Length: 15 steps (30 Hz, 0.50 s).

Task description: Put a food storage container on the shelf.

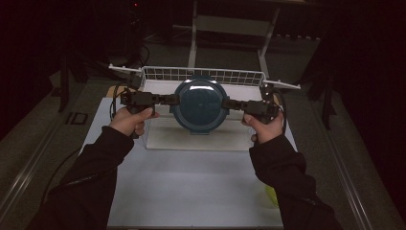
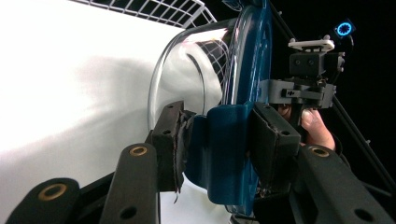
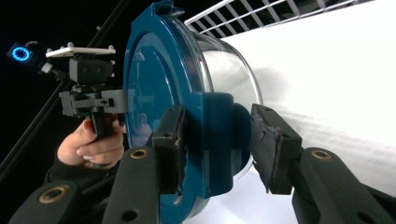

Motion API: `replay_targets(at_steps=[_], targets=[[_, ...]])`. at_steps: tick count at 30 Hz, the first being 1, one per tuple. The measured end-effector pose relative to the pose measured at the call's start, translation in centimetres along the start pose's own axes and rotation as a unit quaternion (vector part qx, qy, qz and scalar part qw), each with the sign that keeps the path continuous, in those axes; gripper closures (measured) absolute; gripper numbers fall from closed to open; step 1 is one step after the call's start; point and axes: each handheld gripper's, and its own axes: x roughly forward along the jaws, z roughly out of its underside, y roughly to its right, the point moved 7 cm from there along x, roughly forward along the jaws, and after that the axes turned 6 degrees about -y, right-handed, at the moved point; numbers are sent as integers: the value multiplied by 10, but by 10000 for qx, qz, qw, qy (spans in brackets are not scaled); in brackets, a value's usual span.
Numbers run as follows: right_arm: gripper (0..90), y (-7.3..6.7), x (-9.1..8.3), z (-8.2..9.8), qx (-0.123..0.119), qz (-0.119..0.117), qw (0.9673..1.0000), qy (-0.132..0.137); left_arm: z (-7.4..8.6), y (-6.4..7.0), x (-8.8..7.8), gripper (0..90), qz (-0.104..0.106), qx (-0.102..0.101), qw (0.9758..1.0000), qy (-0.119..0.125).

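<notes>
Where high view hides it, container (image 2: 187, 60) clear-walled

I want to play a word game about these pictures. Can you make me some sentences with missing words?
1. The lid on the clear container is coloured ____.
2. The left tongs and the right tongs grip the lid's two side ____.
3. Behind the container stands a white wire ____.

Missing words: blue; clips; basket
</notes>
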Motion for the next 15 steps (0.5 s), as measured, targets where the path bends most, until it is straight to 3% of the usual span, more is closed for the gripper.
replay_targets(at_steps=[4,9,15], targets=[[570,8,0,-10,146,13,9999,78,-8,-4,4,574,114,-77,9998,106],[566,14,1,-19,413,5,9991,83,-16,-14,9,570,255,-390,9986,260],[557,21,6,-26,714,31,9974,-11,-22,-24,13,563,334,-679,9968,254]])
